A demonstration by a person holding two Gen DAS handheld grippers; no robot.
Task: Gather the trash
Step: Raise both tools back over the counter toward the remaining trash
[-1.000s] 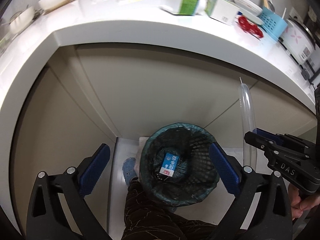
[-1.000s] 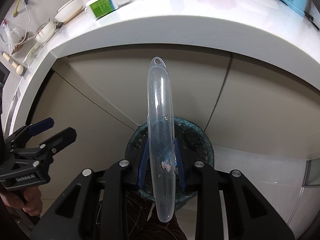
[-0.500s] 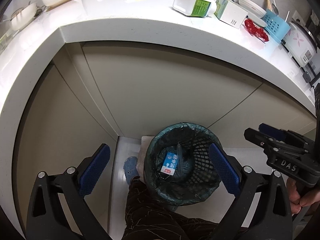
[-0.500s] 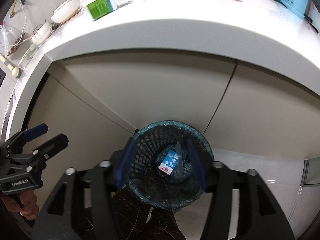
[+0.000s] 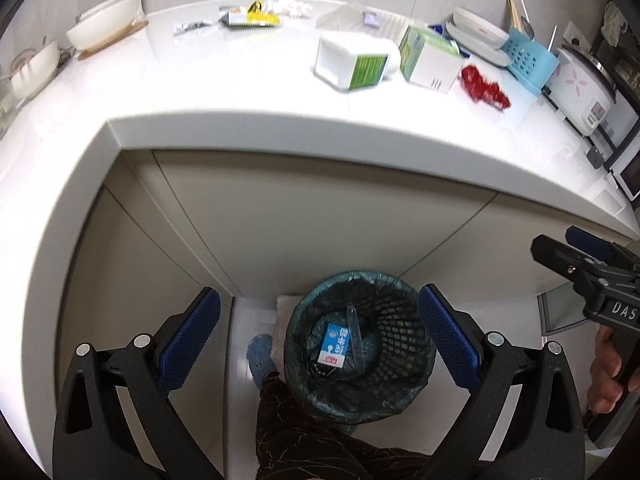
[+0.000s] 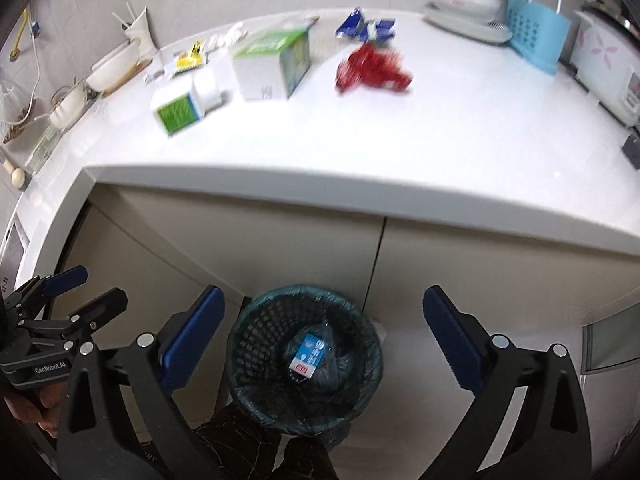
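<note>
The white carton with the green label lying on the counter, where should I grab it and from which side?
Grip the white carton across its two long side faces, near the middle, coming down from above. It lies on its side on the counter, its square end facing the edge, with the tissue box close on one side, so top-down seems clearest.

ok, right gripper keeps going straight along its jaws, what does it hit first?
Probably the lined trash bin on the floor, entering its open mouth onto the blue carton. Right gripper is open, nothing between; depth is unclear.
</note>
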